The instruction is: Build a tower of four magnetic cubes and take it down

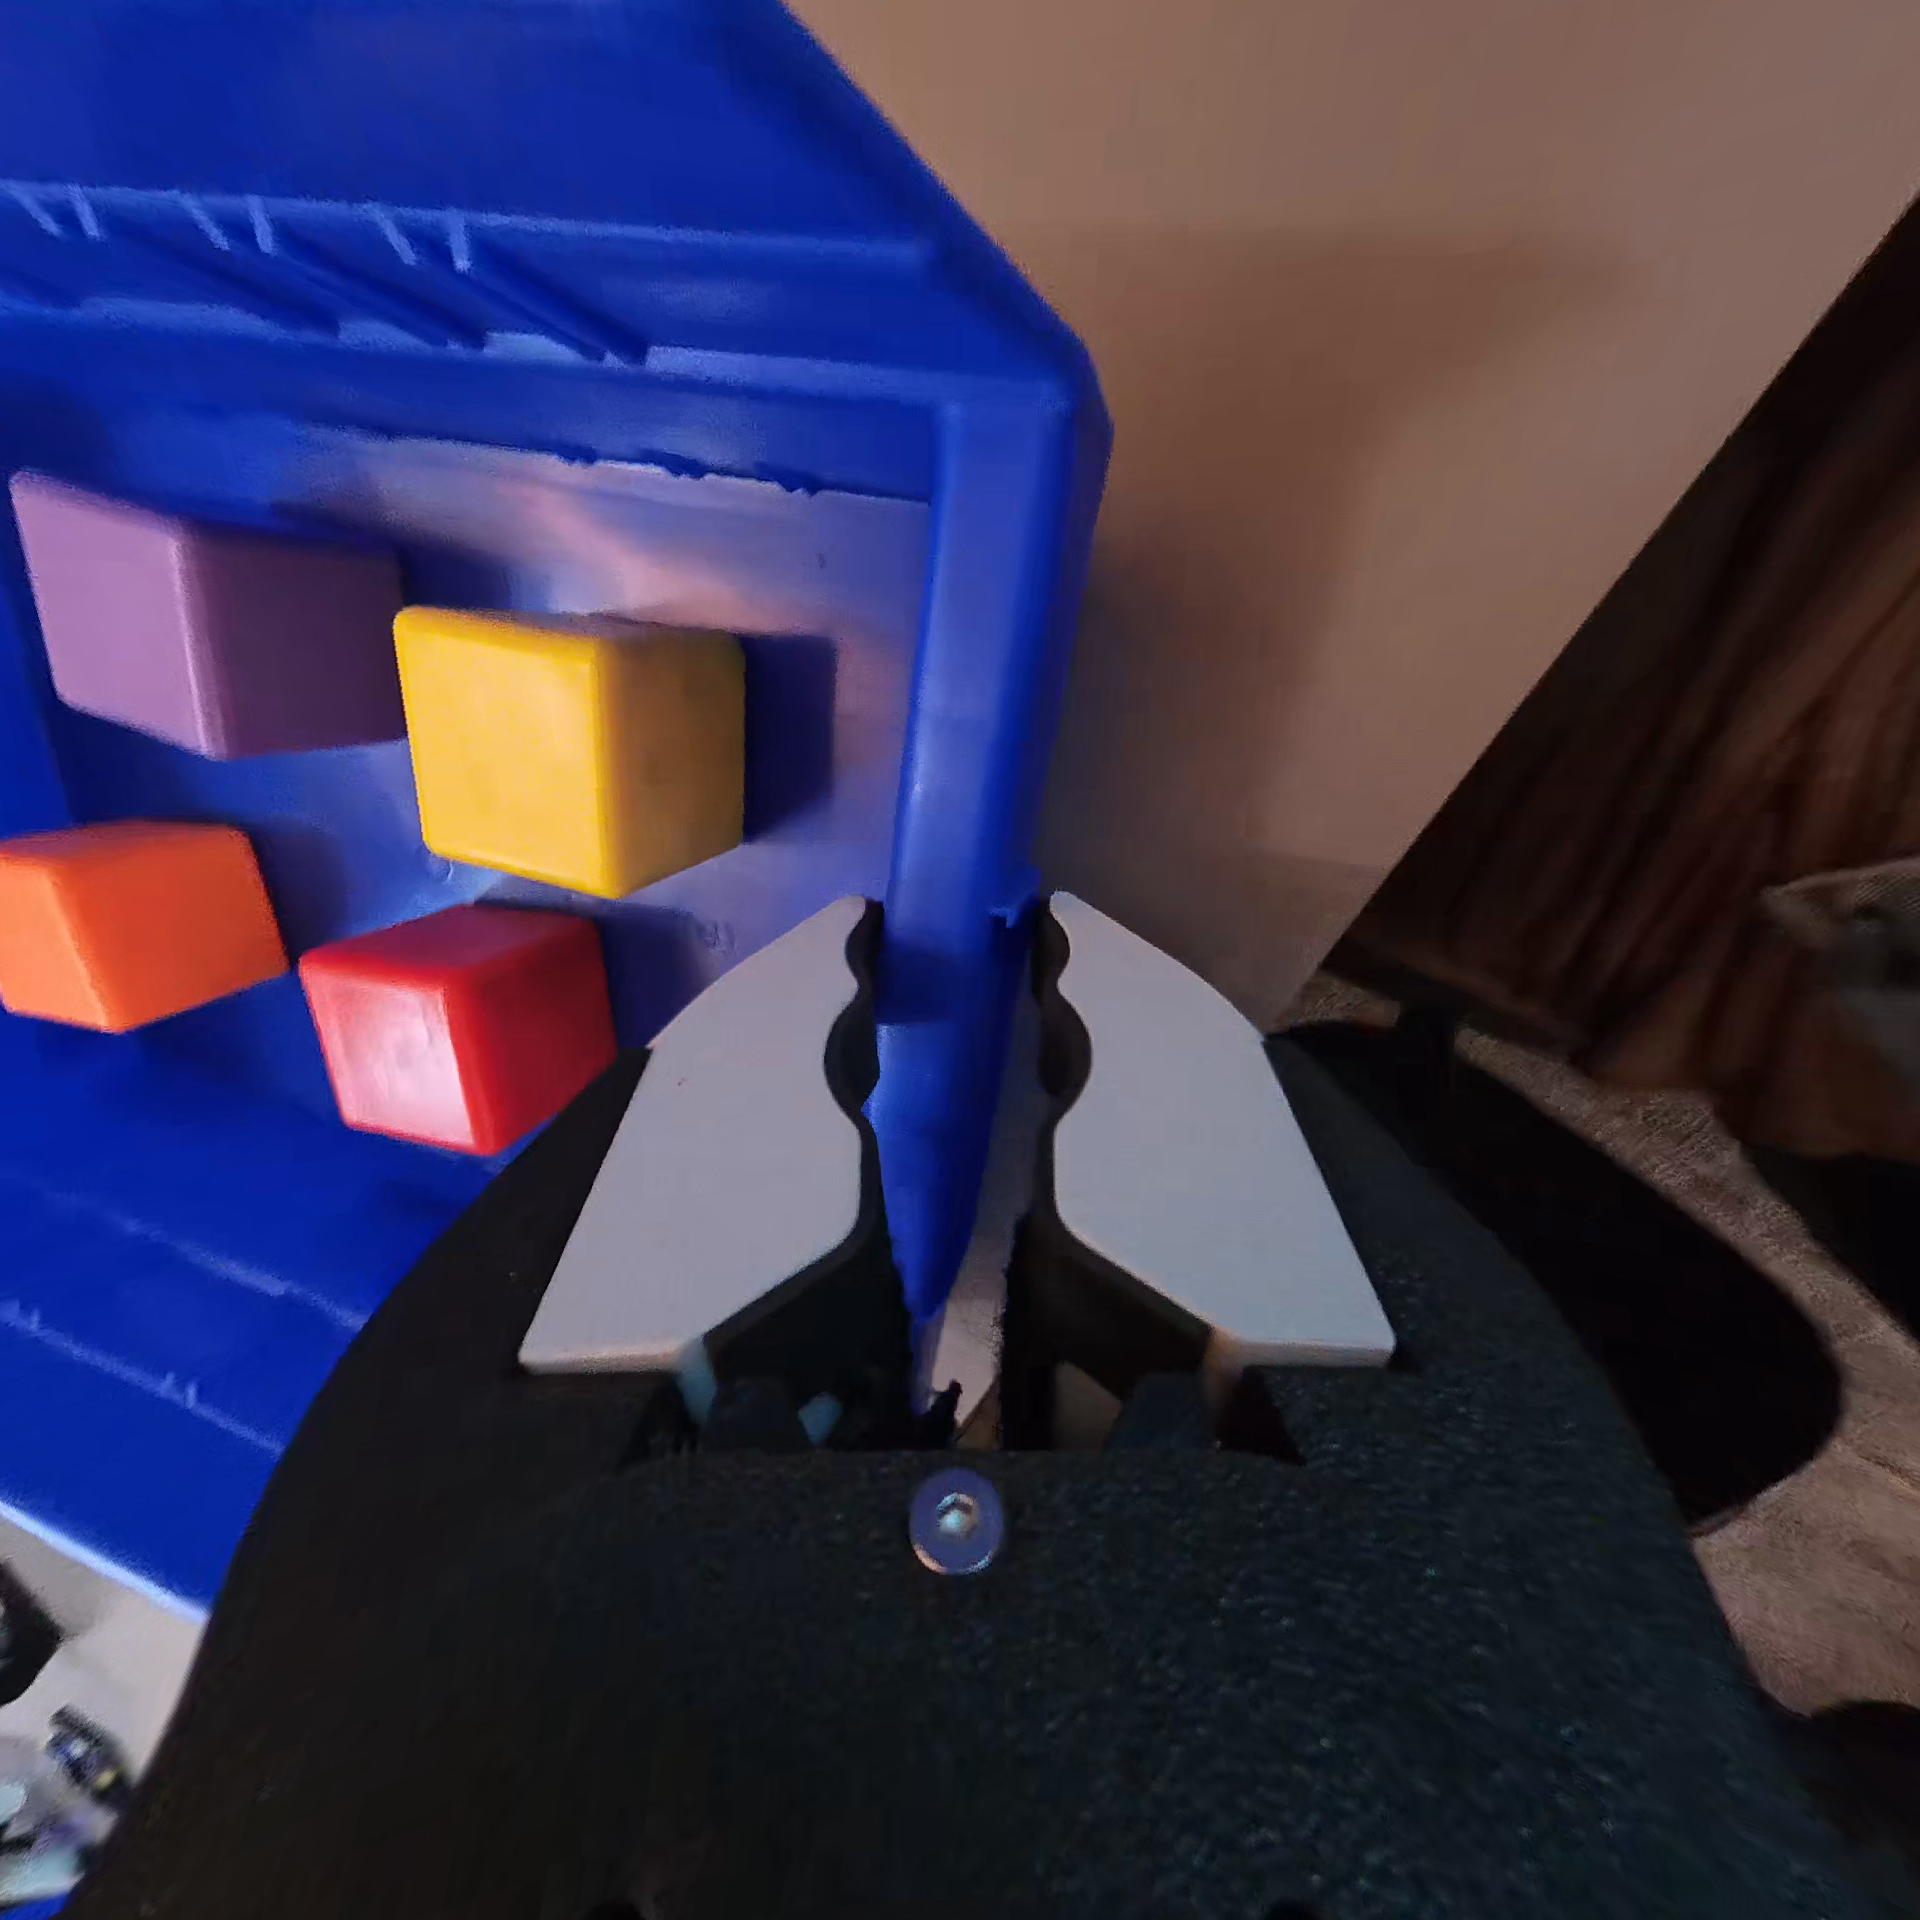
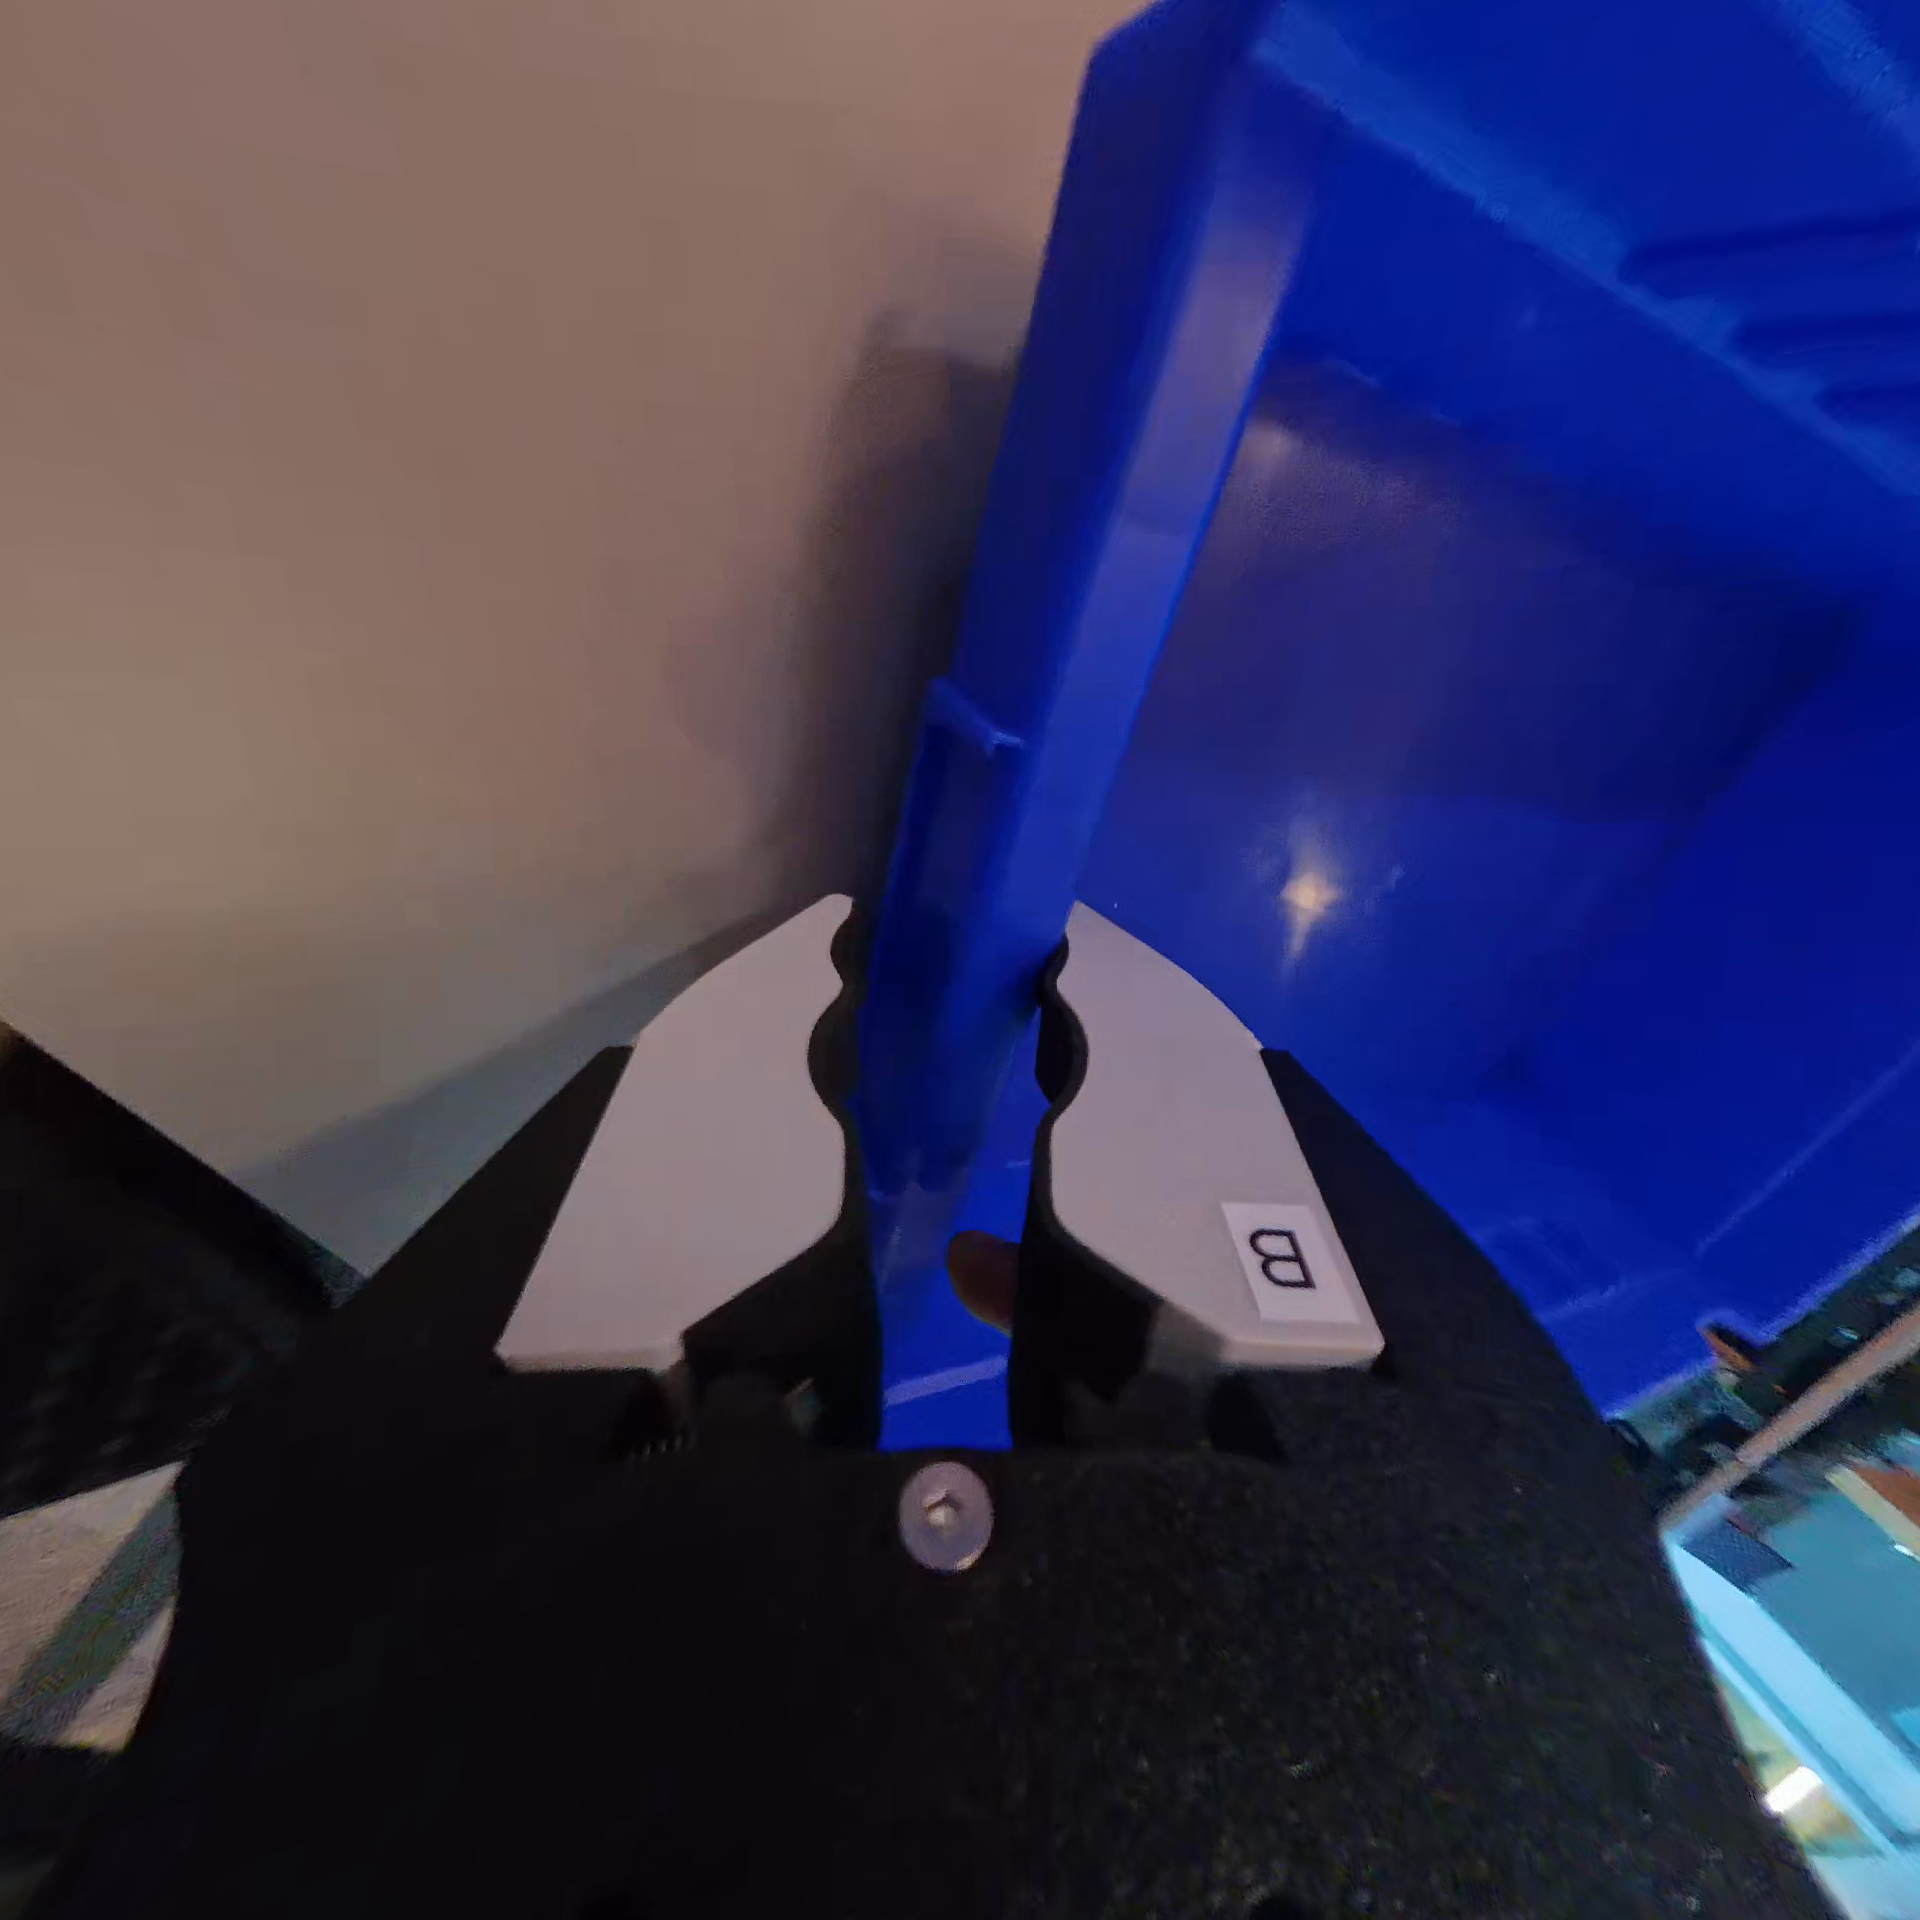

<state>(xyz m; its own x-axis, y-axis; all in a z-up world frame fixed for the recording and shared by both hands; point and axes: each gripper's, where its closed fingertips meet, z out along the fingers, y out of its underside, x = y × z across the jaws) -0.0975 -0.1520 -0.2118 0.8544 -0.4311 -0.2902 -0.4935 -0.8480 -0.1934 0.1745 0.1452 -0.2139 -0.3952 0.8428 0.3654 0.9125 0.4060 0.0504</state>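
Note:
My left gripper [image 1: 956,997] is shut on the rim of a blue plastic bin [image 1: 977,644], both pads pressed on the wall edge. The bin is held tilted, and inside it lie a purple cube [image 1: 197,623], a yellow cube [image 1: 566,748], an orange cube [image 1: 125,920] and a red cube [image 1: 457,1023], all apart from one another. My right gripper [image 2: 951,997] is shut on another rim of the same blue bin [image 2: 1122,468]. The right wrist view shows only a bare part of the bin's inside [image 2: 1507,727], with no cubes in it.
A plain beige wall [image 1: 1403,312] is behind the bin in both views. A dark brown curtain [image 1: 1714,727] and a grey fabric surface [image 1: 1662,1195] lie to the right of the left gripper. A bright glass-like surface [image 2: 1787,1610] is at the lower right of the right wrist view. The gap from one gripper's tips to the other's is roughly 40 cm.

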